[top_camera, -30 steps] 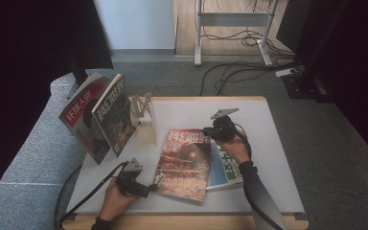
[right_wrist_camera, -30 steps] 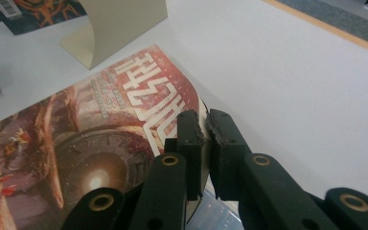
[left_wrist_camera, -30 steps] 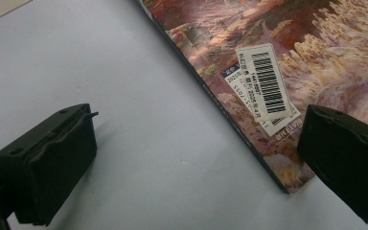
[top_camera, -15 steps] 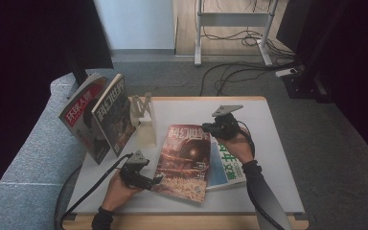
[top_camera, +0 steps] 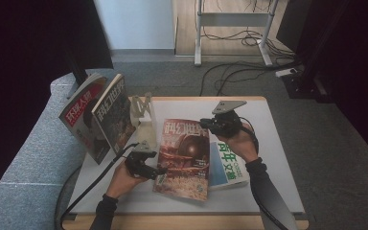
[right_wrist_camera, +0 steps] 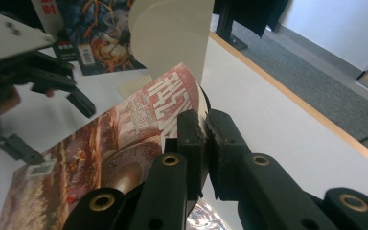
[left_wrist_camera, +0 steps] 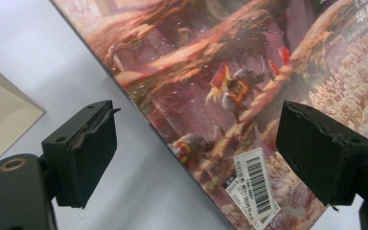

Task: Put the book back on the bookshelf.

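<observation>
High view: your right gripper (top_camera: 206, 125) is clamped on the top edge of the red magazine (top_camera: 184, 158), which lies on the white table (top_camera: 278, 158) overlapping a green-lettered magazine (top_camera: 227, 163). Your left gripper (top_camera: 159, 170) sits at the red magazine's lower left corner.

Left gripper view: your jaws stand apart and have just been closing; the magazine's corner with its barcode label (left_wrist_camera: 254, 184) lies between them, pads not pressing.

Right gripper view: your jaws pinch the magazine's edge, lifting it off the table.
</observation>
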`<state>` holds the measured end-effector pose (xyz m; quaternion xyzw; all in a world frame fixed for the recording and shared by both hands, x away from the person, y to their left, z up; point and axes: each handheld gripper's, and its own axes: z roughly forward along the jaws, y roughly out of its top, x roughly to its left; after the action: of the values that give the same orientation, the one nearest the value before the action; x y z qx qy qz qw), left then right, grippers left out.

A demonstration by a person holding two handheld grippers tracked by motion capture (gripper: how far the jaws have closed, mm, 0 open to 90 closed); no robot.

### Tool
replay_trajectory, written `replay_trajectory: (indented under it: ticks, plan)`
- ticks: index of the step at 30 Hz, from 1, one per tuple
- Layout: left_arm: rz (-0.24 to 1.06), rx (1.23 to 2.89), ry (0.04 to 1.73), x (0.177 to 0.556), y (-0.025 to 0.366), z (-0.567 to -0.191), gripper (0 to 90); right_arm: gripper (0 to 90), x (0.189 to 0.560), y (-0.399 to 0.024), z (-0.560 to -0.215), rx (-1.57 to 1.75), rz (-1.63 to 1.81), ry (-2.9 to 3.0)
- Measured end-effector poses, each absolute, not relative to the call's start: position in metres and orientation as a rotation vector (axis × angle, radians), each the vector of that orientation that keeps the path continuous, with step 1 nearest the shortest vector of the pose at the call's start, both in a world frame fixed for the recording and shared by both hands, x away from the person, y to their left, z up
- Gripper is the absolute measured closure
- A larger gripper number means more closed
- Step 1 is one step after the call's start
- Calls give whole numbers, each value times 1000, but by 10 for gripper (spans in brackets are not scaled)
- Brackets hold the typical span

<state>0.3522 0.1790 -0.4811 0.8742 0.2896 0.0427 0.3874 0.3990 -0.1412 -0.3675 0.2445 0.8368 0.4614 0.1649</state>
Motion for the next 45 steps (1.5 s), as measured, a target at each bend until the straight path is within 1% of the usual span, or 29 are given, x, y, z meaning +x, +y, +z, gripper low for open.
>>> replay_trajectory:
  ticks: [4, 6, 9, 15, 17, 20, 24, 28, 36, 37, 38, 42, 44, 45]
  plan:
    - [75, 2252, 708, 354, 178, -486, 161, 830, 395, -141, -362, 673, 1330, 2385]
    - [45, 2262, 668, 353, 177, -486, 222, 829, 394, -141, -360, 658, 1334, 2388]
    - [56, 2285, 651, 352, 177, -486, 303, 829, 392, -140, -358, 644, 1339, 2386]
    - [64, 2313, 621, 351, 180, -481, 394, 829, 390, -139, -354, 618, 1354, 2389]
    - [68, 2358, 596, 349, 179, -477, 428, 829, 390, -139, -353, 612, 1362, 2391]
    - [79, 2430, 570, 348, 175, -470, 444, 830, 389, -137, -351, 600, 1364, 2393]
    - [58, 2483, 561, 349, 173, -462, 502, 830, 386, -136, -348, 583, 1379, 2387]
    - [17, 2480, 566, 349, 174, -457, 589, 832, 385, -137, -345, 579, 1395, 2383]
    - [-30, 2469, 616, 352, 175, -454, 665, 832, 383, -139, -341, 573, 1409, 2381]
    - [0, 2476, 603, 352, 176, -453, 709, 832, 383, -139, -341, 572, 1412, 2380]
    - [-14, 2470, 605, 352, 176, -452, 741, 832, 383, -139, -341, 573, 1413, 2378]
    - [-62, 2475, 558, 349, 172, -455, 752, 833, 383, -138, -341, 571, 1432, 2382]
    - [-66, 2465, 564, 350, 169, -459, 730, 833, 383, -137, -342, 562, 1422, 2388]
    - [-62, 2448, 568, 350, 168, -461, 704, 833, 383, -137, -342, 564, 1420, 2388]
